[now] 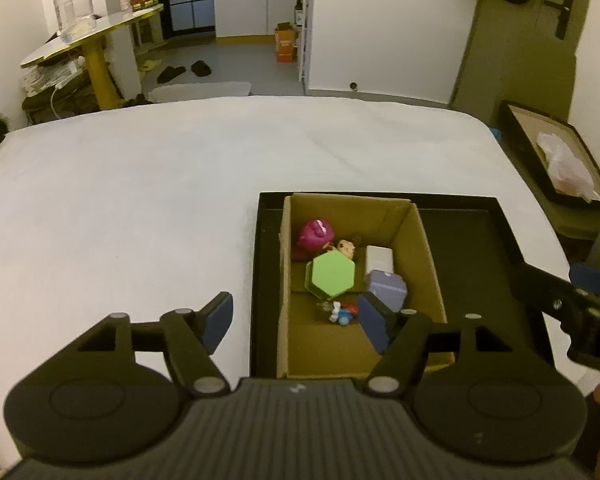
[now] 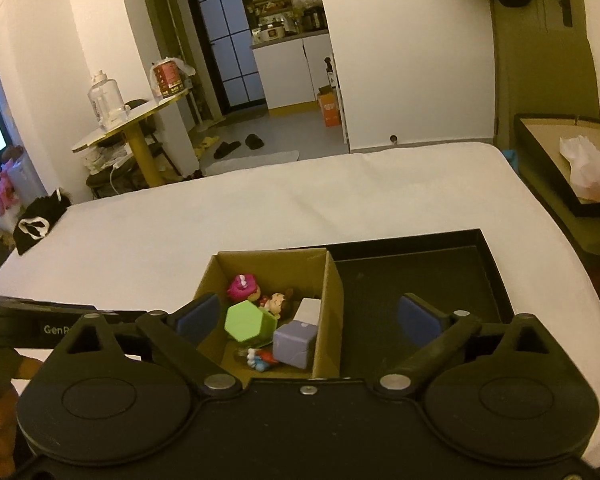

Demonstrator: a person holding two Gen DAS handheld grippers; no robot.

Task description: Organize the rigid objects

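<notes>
An open cardboard box (image 1: 422,252) (image 2: 330,312) stands in the left part of a black tray (image 1: 472,248) (image 2: 420,280) on a white surface. Inside it lie a green hexagonal box (image 1: 331,278) (image 2: 246,322), a pink toy (image 1: 315,234) (image 2: 242,286), a purple cube (image 1: 386,288) (image 2: 294,342), a white block (image 1: 379,258) (image 2: 310,308) and small figures (image 1: 342,312) (image 2: 260,356). My left gripper (image 1: 296,324) hovers open above the box's near left edge, nothing between its pads. My right gripper (image 2: 307,316) hangs open over the box's right wall, holding nothing.
The white surface (image 1: 140,200) (image 2: 260,208) spreads left and behind the tray. A second black tray (image 1: 556,160) (image 2: 572,164) holding a plastic bag sits off its right edge. A round yellow table (image 1: 96,28) (image 2: 136,120) with a water jug stands at the back left.
</notes>
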